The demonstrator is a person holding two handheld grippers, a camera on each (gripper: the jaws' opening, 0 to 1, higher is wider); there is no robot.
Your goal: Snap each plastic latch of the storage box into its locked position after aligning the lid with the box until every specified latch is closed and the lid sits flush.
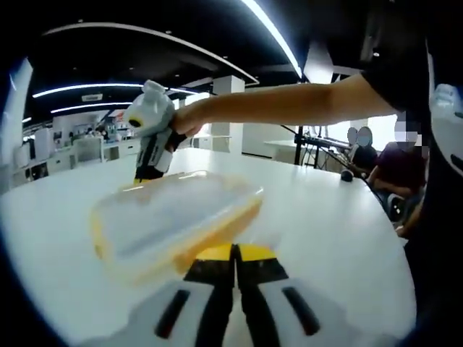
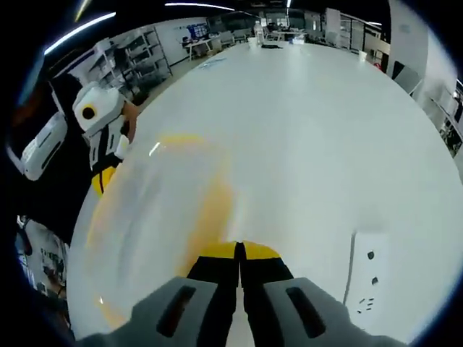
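Two claws, jaws pressed together, holding nothing: left claw (image 1: 235,264) just before the storage box (image 1: 173,220), right claw (image 2: 239,264) opposite. Press each latch squarely down against the white surface (image 2: 311,123).

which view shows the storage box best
The left gripper view: the storage box sits whole on the white table, its clear lid and yellow edge fairly sharp. In the right gripper view the box is a motion-blurred smear, its near end cut off.
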